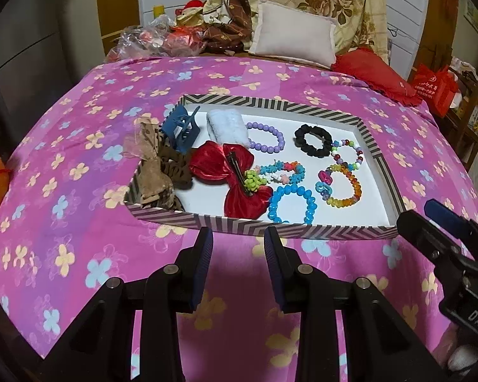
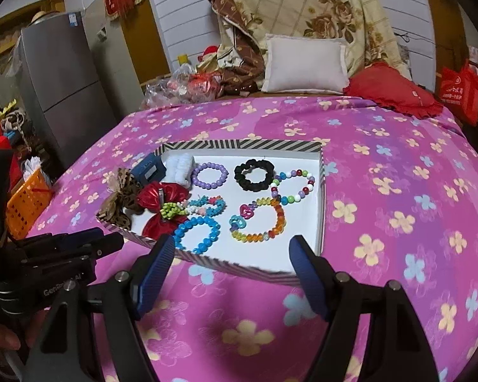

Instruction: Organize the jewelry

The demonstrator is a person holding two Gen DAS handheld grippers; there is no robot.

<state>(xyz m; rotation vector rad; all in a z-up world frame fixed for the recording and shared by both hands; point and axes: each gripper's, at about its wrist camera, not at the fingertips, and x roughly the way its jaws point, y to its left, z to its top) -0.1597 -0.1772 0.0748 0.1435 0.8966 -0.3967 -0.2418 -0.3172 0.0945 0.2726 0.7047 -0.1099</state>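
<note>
Both grippers, left (image 1: pixel 238 238) and right (image 2: pixel 231 250), hang apart and empty; bracelets and hair accessories already lie inside the striped cardboard tray (image 1: pixel 302 230); little remains.

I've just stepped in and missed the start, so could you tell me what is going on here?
A person holds a gripper in each hand over a bed with a pink flowered sheet. Both the left gripper and right gripper are open and empty, poised just before a shallow striped cardboard tray. Inside lie a red satin bow clip, a bright blue beaded bracelet, a black fabric scrunchie and other pieces. Nothing is being held.
</note>
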